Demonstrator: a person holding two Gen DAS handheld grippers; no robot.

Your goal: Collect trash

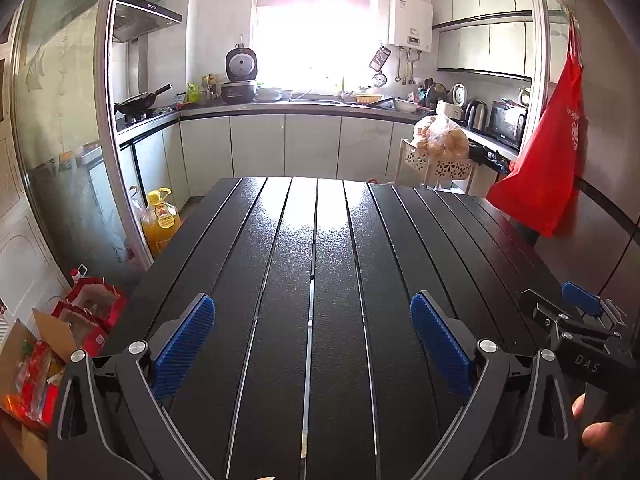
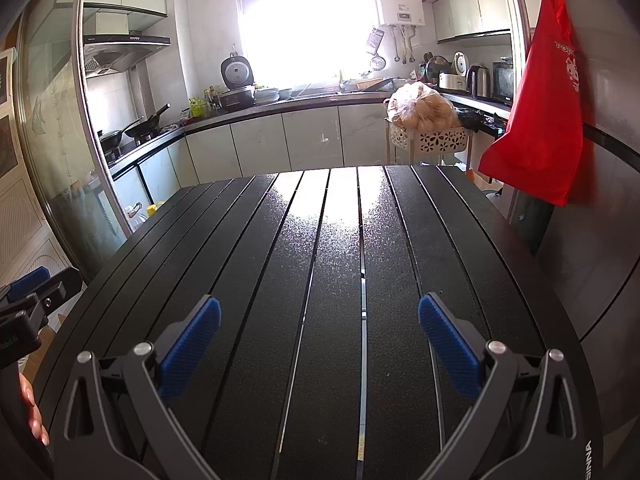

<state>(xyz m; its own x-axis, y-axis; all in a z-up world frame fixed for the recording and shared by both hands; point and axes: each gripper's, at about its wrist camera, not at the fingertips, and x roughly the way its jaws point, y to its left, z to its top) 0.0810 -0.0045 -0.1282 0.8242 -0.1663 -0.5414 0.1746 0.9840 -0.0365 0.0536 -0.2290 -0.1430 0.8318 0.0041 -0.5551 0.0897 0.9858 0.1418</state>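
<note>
Kitchen setting; slatted black table (image 1: 320, 280) shows no trash. Left gripper (image 1: 312, 340) and right gripper (image 2: 319, 340) hover wide apart, empty. Judged: before or after collecting; next, locate litter, possibly floor boxes (image 1: 60, 340).

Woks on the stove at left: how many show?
2 in the right wrist view: one black wok nearer, one black long-handled wok behind it. The left wrist view shows only one; others may be hidden.

no loose trash shows on the black slatted counter (image 1: 320, 280); its surface, filling the centre and lower frame of both views, lies bare and glossy.
</note>
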